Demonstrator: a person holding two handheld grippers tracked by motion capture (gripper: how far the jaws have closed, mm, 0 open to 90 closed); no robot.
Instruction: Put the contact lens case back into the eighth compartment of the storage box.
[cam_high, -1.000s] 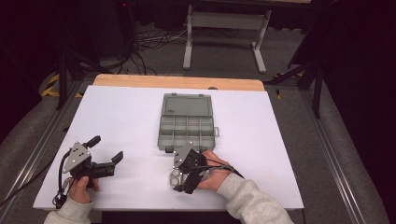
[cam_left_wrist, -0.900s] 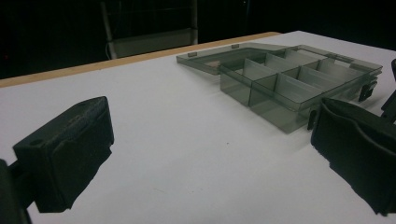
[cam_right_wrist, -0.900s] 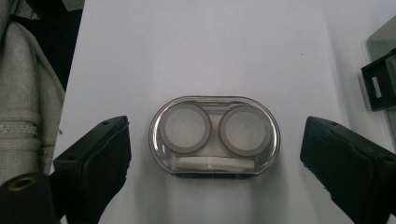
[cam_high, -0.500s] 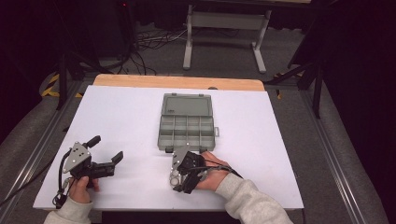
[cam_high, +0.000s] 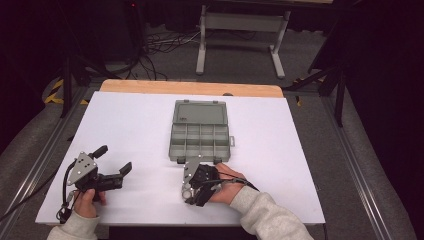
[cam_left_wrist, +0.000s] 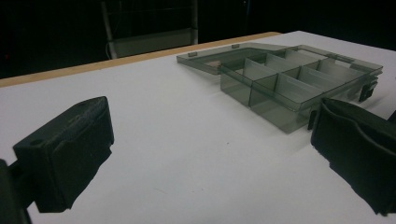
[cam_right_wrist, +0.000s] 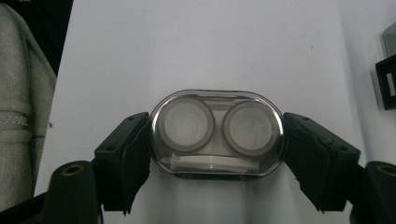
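A: Left side of counter?
B: Left tool logged near front edge, resting low over white surface, jaws spread wide, nothing between them. Aimed toward organizer box, well apart from it.

A: Centre?
B: Grey organizer box, lid laid flat open toward far side, compartments visible, contents too unclear to list.

A: Right of that?
B: Right tool, just in front of box, jaws freshly closed in, now clamped on clear oval case by its two short ends. Two round pots side by side inside. Case on counter, near front latches of box. Pale sleeve behind.
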